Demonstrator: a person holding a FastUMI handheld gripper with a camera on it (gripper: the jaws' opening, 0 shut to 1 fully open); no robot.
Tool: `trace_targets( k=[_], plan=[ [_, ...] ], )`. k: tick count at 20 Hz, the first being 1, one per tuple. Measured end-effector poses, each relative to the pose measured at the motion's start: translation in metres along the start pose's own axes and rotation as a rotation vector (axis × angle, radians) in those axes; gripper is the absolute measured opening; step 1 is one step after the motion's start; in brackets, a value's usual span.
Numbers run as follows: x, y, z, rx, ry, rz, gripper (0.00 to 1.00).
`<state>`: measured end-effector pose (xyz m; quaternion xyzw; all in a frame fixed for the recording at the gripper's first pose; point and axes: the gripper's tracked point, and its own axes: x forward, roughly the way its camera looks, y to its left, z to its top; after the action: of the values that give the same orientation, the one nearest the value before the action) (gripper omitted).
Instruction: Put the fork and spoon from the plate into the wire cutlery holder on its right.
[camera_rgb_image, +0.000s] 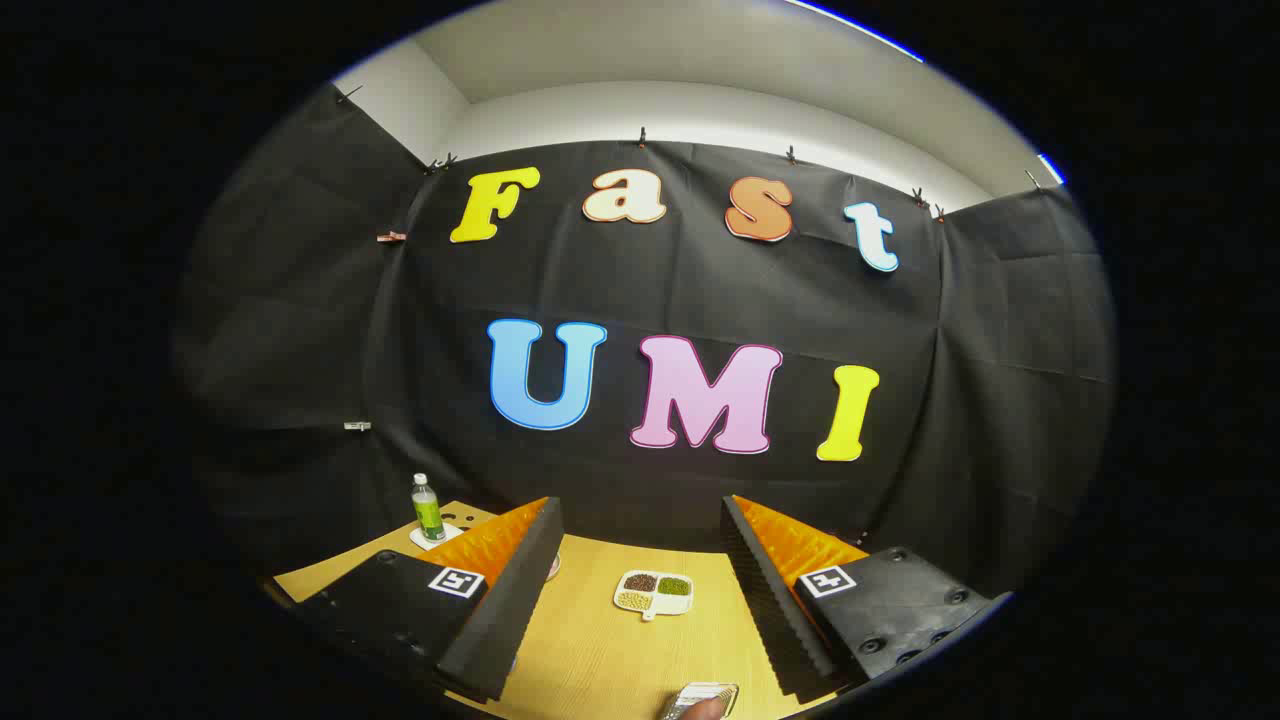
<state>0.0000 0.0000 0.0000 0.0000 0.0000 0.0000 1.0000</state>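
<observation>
Gripper (640, 590) held spread apart, nothing clasped. Wire cutlery holder (700, 700) glimpsed low between fingers, partly hidden. Divided dish (654, 593) of beans set beyond. Green bottle (428, 508) placed far left on wooden table (600, 650).

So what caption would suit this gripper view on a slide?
Open gripper raised above a wooden table, a divided snack dish beyond its fingers, bottle at left.

Light wood-grain table (600, 650), pretty plain. There's a white sectioned dish (653, 593) ahead of the wide-open fingers with dark brown, green and tan fillings. Bottle (428, 508) off to the side is green with a white cap, sitting on a white coaster (436, 537).
</observation>
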Motion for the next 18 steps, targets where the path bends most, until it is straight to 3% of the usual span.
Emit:
trace_targets(
  k=[14, 18],
  plan=[
    [0.000, 0.003, 0.004, -0.009, 0.015, 0.019, 0.98],
    [0.002, 0.010, -0.001, 0.010, 0.046, 0.067, 0.98]
  ],
)
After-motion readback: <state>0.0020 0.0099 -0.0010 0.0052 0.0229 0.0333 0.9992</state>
